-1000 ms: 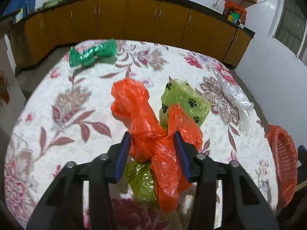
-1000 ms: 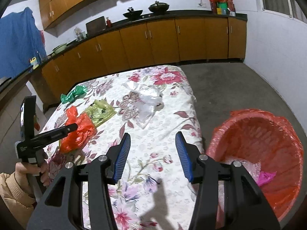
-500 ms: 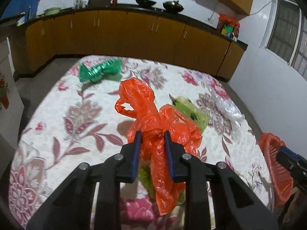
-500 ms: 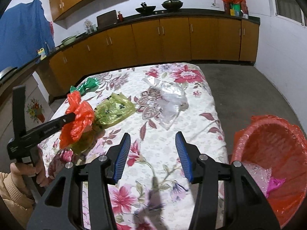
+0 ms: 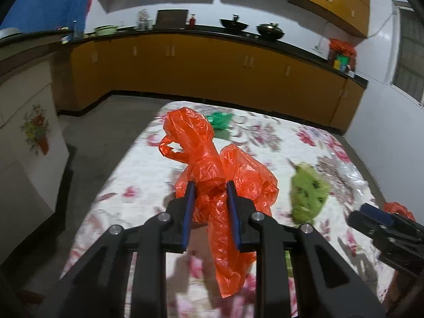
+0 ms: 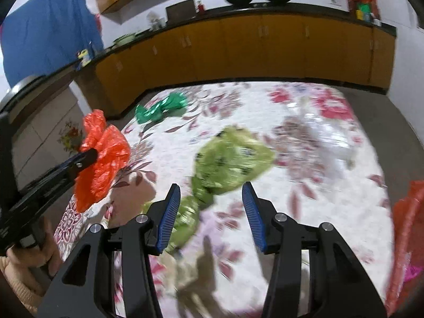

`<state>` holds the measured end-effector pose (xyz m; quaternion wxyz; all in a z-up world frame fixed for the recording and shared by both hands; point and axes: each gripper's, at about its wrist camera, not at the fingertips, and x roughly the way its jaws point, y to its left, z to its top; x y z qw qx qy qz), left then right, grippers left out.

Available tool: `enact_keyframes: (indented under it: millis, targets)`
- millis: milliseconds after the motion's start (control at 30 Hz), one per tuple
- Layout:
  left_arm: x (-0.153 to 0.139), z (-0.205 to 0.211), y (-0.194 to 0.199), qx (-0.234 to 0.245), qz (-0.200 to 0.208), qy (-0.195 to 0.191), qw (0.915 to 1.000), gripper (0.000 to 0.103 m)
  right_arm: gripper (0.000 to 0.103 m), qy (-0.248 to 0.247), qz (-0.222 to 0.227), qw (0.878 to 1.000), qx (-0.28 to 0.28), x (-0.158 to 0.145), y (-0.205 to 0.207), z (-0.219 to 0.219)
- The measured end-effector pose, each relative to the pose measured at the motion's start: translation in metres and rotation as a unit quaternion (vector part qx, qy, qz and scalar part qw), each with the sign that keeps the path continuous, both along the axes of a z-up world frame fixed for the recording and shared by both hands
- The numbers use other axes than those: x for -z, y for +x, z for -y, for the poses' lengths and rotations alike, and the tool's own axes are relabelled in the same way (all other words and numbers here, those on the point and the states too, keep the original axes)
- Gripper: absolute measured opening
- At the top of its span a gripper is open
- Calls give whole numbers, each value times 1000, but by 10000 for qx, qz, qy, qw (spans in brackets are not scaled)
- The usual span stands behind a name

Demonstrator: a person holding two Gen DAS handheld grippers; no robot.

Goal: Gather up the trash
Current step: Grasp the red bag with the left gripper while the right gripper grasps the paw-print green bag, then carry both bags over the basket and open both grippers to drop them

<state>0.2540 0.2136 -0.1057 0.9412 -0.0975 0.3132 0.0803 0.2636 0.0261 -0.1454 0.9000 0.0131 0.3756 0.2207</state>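
My left gripper is shut on a crumpled orange plastic bag and holds it lifted above the flowered table; the bag also shows in the right wrist view. My right gripper is open and empty, hovering just above a light green paw-print bag that lies on the table, also seen in the left wrist view. A dark green bag lies at the far left of the table. A clear plastic bag lies at the right.
An orange bin lined with orange plastic stands off the table's right edge, with some trash in it. Yellow kitchen cabinets run behind the table. Grey floor lies left of the table.
My left gripper closed on the orange bag and lifted it off the table. My right gripper swung left from the bin toward the light green bag.
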Motion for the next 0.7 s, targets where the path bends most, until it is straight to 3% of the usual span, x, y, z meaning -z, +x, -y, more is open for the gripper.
enact_keyframes:
  millis: [233,267,333,400,700]
  targets:
    - [-2,-28,-16,-267,-29,49,9996,25,48,-224,-437,9988,23,30,26,-39]
    - [-2,-30,-18,-280,-33,41,9996,25,43,-317,-513,9982,37,37,28,-42]
    - [-2,-31,-19,-284,-38,27,9996,25,23,-536,-633,9966,20,49,29,-45]
    - [-2,-30,-21,-267,-40,5,9996,25,18,-638,-491,9967,-45,53,23,-43]
    - [-8,0,-20,84,24,-85,9999,25,16,-407,-220,9984,316,22,-5,31]
